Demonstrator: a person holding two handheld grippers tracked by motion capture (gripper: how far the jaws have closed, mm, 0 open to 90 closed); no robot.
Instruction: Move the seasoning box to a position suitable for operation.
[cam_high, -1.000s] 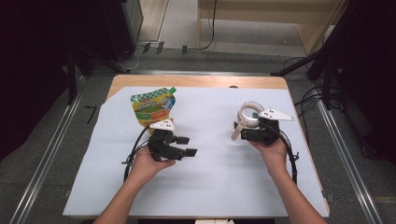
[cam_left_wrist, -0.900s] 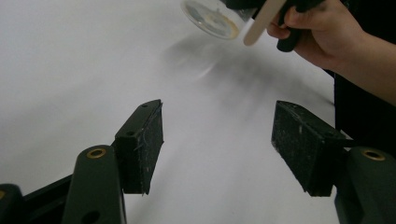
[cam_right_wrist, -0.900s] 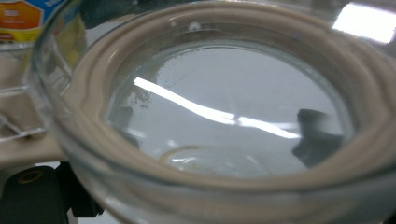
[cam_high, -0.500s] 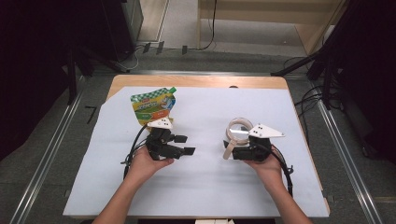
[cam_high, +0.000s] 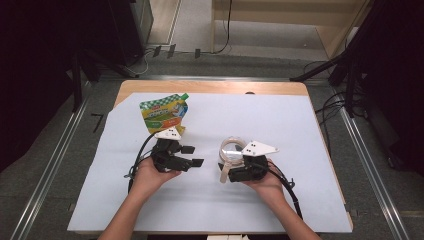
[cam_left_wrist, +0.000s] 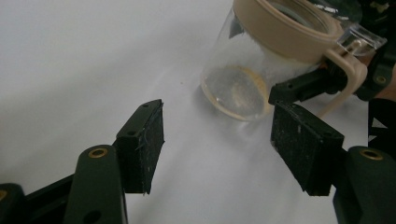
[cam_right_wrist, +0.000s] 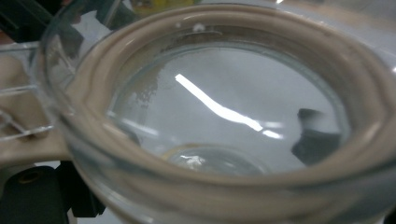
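Clear glass jar with beige collar clamped by right gripper; left gripper jaws wide, empty. Best brought over slowly, kept upright.

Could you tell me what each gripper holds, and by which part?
Right gripper: clear glass jar with beige rim, by its beige handle. Left gripper: open, nothing.
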